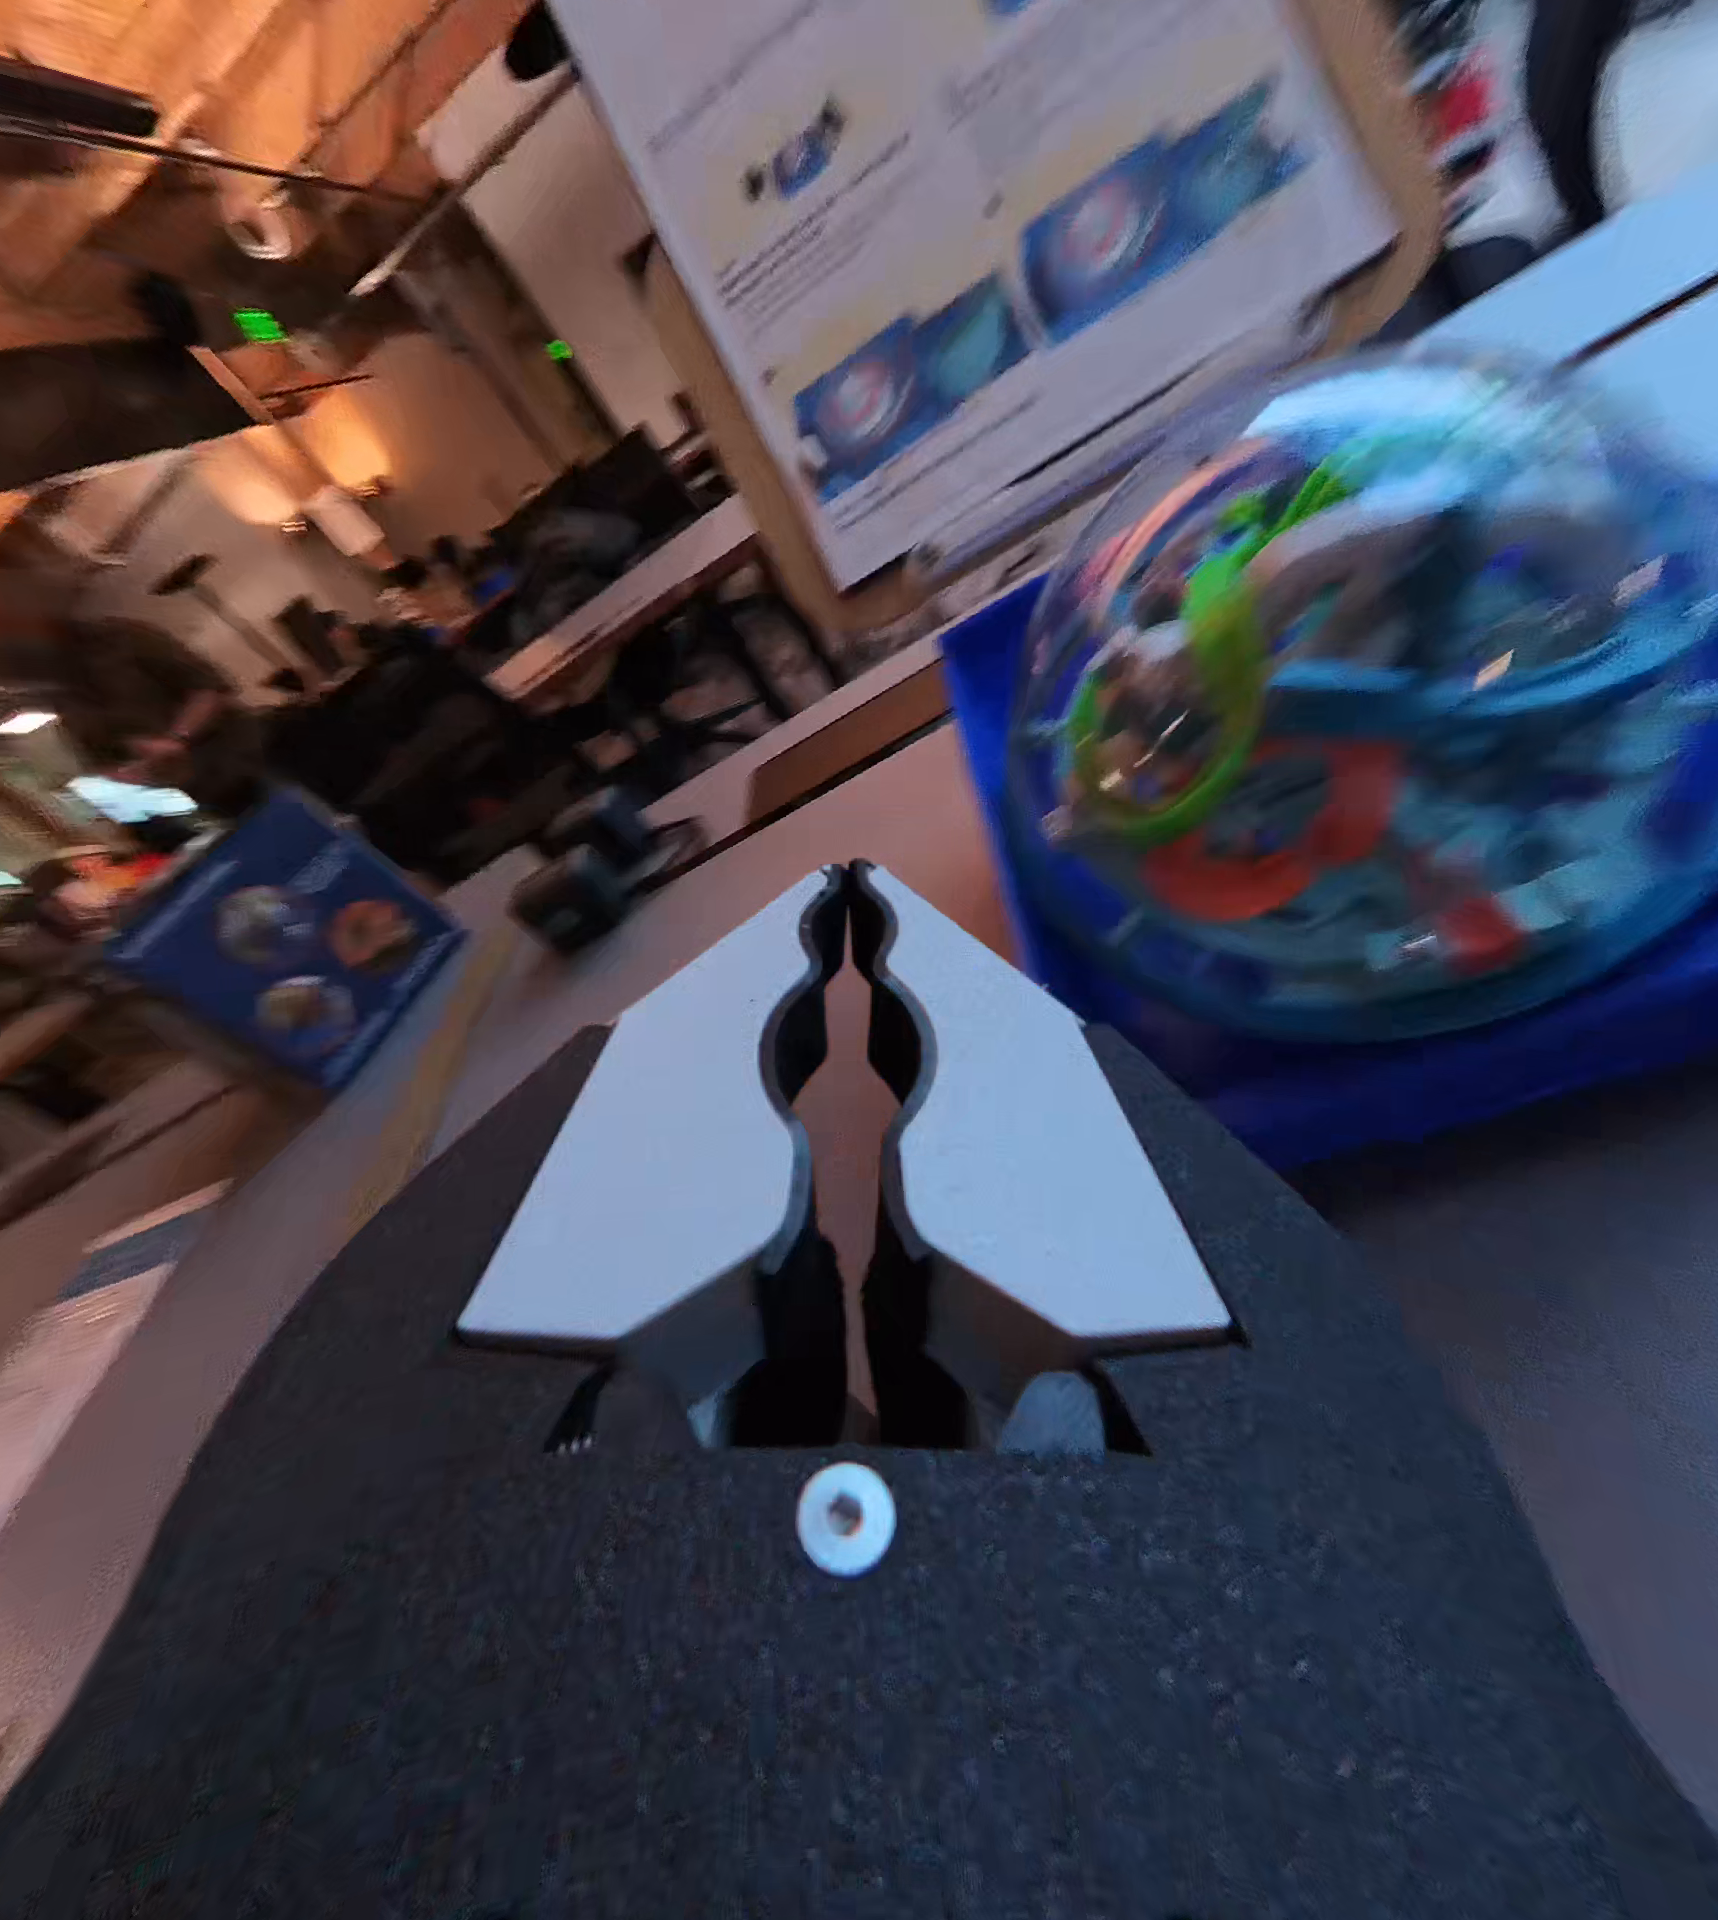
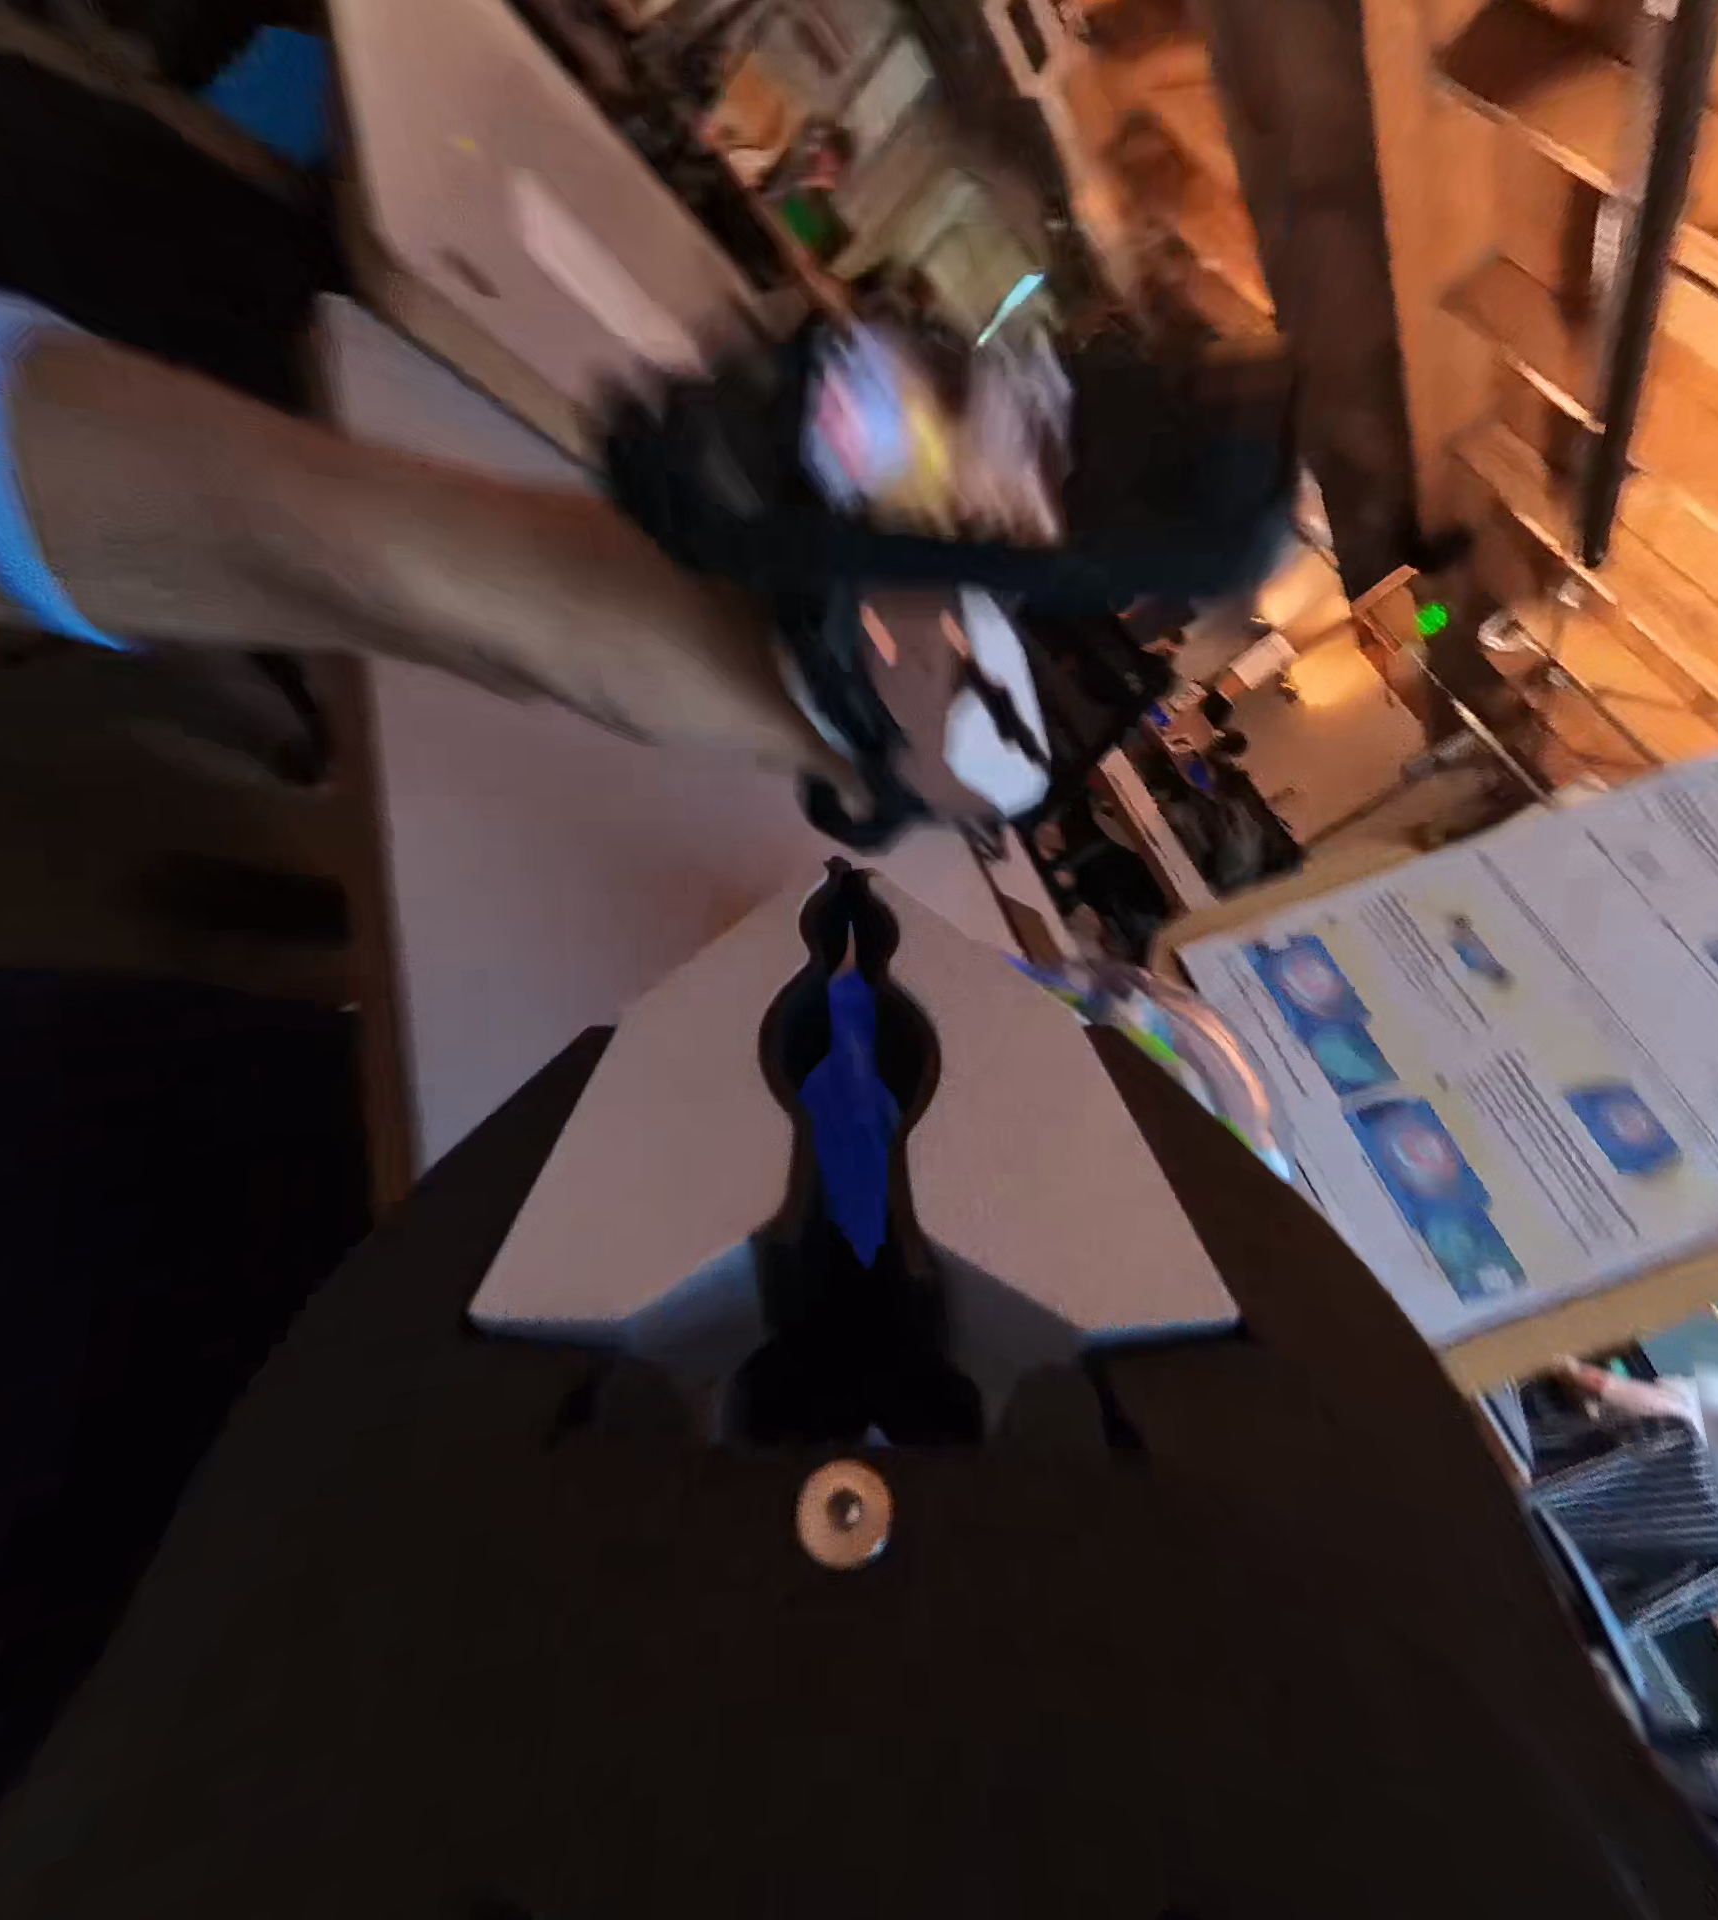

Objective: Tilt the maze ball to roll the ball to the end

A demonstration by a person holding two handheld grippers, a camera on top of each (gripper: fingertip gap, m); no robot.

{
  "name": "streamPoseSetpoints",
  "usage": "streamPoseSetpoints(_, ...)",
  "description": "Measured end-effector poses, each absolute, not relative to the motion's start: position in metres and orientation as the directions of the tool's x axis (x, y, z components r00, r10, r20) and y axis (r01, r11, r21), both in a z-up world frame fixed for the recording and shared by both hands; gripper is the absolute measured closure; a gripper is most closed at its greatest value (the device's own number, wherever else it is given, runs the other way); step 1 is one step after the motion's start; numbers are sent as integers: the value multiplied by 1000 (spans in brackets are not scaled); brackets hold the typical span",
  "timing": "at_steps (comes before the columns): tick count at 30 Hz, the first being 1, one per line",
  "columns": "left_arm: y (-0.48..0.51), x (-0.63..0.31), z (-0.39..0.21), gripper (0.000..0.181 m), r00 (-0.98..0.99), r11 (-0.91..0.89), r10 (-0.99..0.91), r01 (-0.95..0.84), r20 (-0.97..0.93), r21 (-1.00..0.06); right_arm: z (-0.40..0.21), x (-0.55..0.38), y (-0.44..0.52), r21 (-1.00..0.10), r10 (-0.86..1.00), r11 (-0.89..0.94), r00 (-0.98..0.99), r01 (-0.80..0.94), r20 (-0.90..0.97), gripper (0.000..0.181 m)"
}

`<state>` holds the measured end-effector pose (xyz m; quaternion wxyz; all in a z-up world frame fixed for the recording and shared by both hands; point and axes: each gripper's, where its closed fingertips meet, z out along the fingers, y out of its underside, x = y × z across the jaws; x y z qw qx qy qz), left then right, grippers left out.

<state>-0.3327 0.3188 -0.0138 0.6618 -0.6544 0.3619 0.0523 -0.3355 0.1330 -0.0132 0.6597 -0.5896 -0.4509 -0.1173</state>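
The maze ball (image 1: 1395, 717) is a clear sphere with blue, green and orange tracks inside. It sits in a blue base (image 1: 1520, 1081) on the table, to the right of my left gripper (image 1: 850, 875). The left gripper is shut and empty, with its tips touching, left of the base. In the right wrist view my right gripper (image 2: 847, 878) is shut, with a strip of the blue base (image 2: 850, 1122) between its fingers. A sliver of the sphere (image 2: 1161, 1013) shows beside its right finger. The small ball inside is not discernible.
A printed instruction sheet on cardboard (image 1: 1000, 260) stands behind the maze ball and also shows in the right wrist view (image 2: 1520, 1049). A blue box (image 1: 289, 935) lies at the left. A person's forearm (image 2: 335, 551) holds the other gripper (image 2: 980, 717) ahead of the right one. Both views are blurred.
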Motion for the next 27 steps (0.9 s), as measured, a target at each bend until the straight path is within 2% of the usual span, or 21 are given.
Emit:
streamPoseSetpoints(2, 330, -342, -31, 181, 690, 117, -315, -653, -652, -748, -23, -379, 119, -642, 437, 278, 501, 714, 747, 181)
streamPoseSetpoints(6, 330, -339, -48, 181, 620, 121, -274, -736, -735, -666, -46, -422, 109, -590, 479, 293, 419, 752, 771, 181)
streamPoseSetpoints(17, 314, -321, -49, 181, 553, 155, -242, -789, -797, -595, -57, -429, 110, -623, 517, 278, 432, 731, 738, 181)
streamPoseSetpoints(23, 316, -320, -58, 181, 564, 137, -287, -776, -774, -616, -39, -424, 99, -632, 489, 309, 451, 711, 746, 181)
streamPoseSetpoints(27, 313, -320, -75, 181, 632, 59, -459, -679, -624, -732, -20, -389, 108, -721, 454, 268, 576, 640, 680, 181)
